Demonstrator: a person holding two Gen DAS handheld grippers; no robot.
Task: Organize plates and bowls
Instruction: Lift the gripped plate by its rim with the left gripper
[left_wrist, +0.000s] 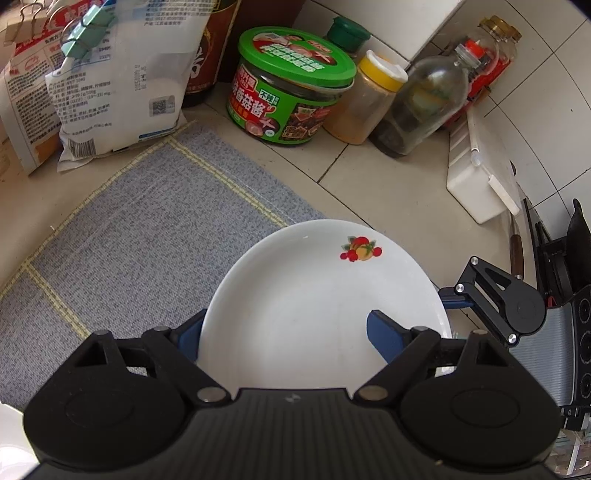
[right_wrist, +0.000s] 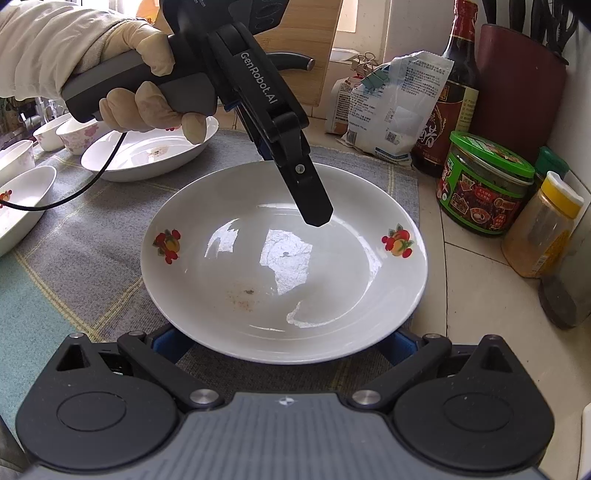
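A white plate (left_wrist: 314, 295) (right_wrist: 280, 266) with fruit decals lies on a grey woven mat (left_wrist: 147, 229); brownish specks mark its middle. My left gripper (left_wrist: 286, 325) (right_wrist: 295, 184) is open and straddles the plate's rim. One blue finger (left_wrist: 384, 339) hangs over the inside, and the other finger (left_wrist: 188, 336) sits outside, partly hidden behind the rim. My right gripper (right_wrist: 286, 343) is open at the opposite edge. Both of its blue fingers (right_wrist: 170, 343) reach under the rim, which hides their tips. A gloved hand (right_wrist: 147, 107) holds the left gripper.
At the mat's far left sit a deep white plate (right_wrist: 147, 155), another plate (right_wrist: 22, 203) and small flowered bowls (right_wrist: 77, 136). A green-lidded jar (right_wrist: 484, 184), a yellow-capped spice jar (right_wrist: 543, 225), a sauce bottle (right_wrist: 454, 103) and clipped bags (right_wrist: 399, 103) crowd the tiled corner. A white box (left_wrist: 476, 177) lies by the wall.
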